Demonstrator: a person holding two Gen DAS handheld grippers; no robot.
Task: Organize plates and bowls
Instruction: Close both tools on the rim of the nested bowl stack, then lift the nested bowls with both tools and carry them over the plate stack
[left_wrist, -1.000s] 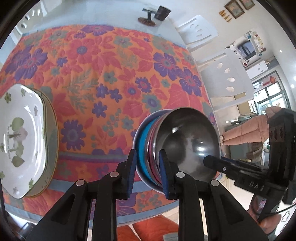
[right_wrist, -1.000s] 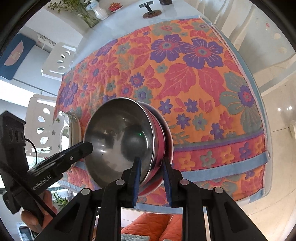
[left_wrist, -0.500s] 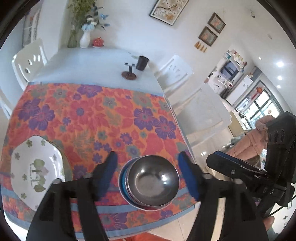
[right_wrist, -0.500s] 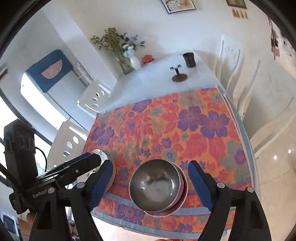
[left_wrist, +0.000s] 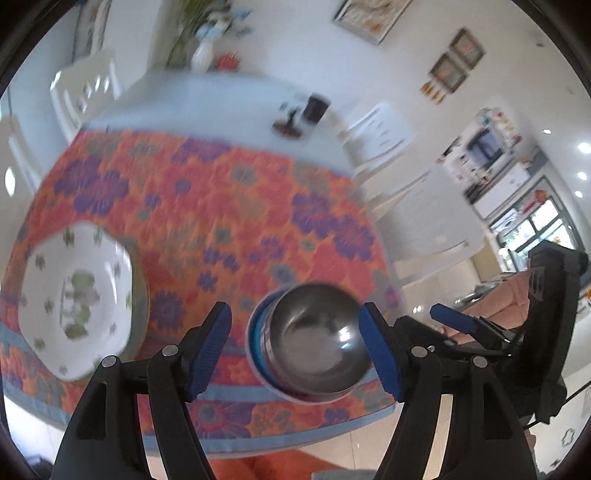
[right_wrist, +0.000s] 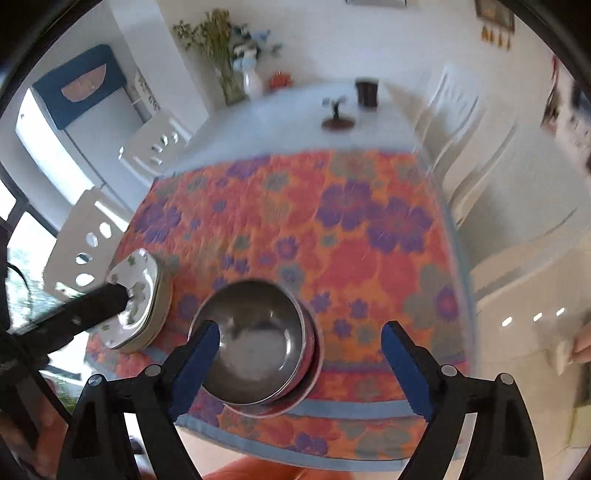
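A stack of metal bowls (left_wrist: 314, 343) with blue and pink outer walls sits near the front edge of the floral cloth; it also shows in the right wrist view (right_wrist: 255, 343). A white flower-print plate stack (left_wrist: 74, 299) rests at the left front; it shows in the right wrist view (right_wrist: 136, 299) too. My left gripper (left_wrist: 295, 350) is open and empty, held above and in front of the bowls. My right gripper (right_wrist: 299, 365) is open and empty, also above the bowls. The left gripper's finger crosses the right wrist view in front of the plates.
The orange floral tablecloth (right_wrist: 332, 229) covers the near half of a white table. A dark cup (right_wrist: 367, 92), a small stand (right_wrist: 336, 118) and a flower vase (right_wrist: 251, 81) sit at the far end. White chairs (right_wrist: 454, 122) stand around the table.
Both grippers let go of the bowl stack's rims, opened wide and pulled back and up. The bowls stay on the cloth. The views are now blurred by motion.
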